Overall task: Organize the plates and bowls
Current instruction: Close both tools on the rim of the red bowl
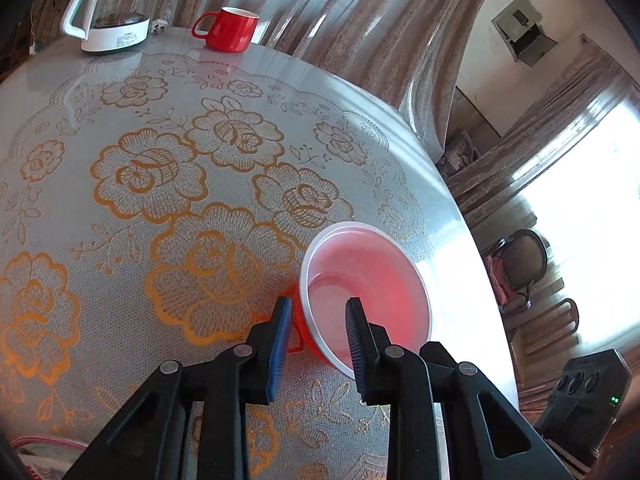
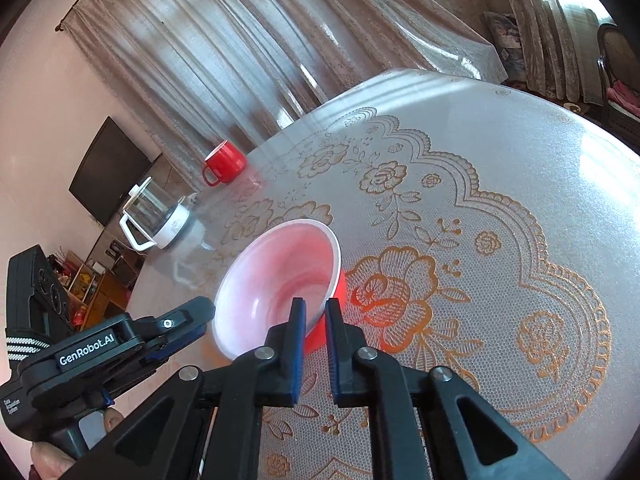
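A red bowl [image 1: 368, 280] with a white, pinkish inside stands near the edge of the round table [image 1: 120, 280] and looks tipped off its base. My left gripper [image 1: 318, 308] straddles its near rim, one finger outside the red wall and one inside. A gap still shows at the pads, so it is open. In the right wrist view the same bowl [image 2: 280, 272] has its near rim pinched between the pads of my right gripper [image 2: 315, 306], which is shut on it. The left gripper [image 2: 204, 308] reaches the bowl's left rim there. A patterned plate [image 1: 44, 456] peeks in at the bottom left.
A red mug [image 1: 226, 30] and a glass kettle [image 1: 116, 12] stand at the far side of the table; both show again as mug [image 2: 224, 162] and kettle [image 2: 156, 216]. The table edge [image 1: 460, 240] runs close behind the bowl. Chairs [image 1: 524, 264] stand beyond it.
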A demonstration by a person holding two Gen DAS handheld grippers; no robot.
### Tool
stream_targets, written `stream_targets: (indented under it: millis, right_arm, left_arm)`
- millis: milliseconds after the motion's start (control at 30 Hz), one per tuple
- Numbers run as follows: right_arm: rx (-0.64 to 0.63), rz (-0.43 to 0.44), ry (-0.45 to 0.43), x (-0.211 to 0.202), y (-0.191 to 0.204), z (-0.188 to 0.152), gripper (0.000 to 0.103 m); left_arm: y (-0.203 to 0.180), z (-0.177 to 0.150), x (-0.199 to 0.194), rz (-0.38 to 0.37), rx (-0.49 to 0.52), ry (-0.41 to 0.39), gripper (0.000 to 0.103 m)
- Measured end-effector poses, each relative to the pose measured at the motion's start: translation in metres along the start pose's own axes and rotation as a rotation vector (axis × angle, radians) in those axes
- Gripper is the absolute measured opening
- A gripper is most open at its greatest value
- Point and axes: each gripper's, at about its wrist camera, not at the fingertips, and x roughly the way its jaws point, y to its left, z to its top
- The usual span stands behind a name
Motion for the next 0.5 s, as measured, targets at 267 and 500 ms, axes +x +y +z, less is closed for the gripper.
stream_targets:
  millis: [267, 500]
  right_arm:
    - [0.005, 0.004, 0.002, 0.003, 0.001, 0.0, 0.009]
    - [-0.003, 0.028, 0.022, 0.002, 0.01, -0.007, 0.009]
  left_arm:
    - [0.005, -0.004, 0.005, 0.007, -0.006, 0.019, 0.011]
    - [0.015, -0.012, -0.016, 0.047, -0.002, 0.004, 0.011]
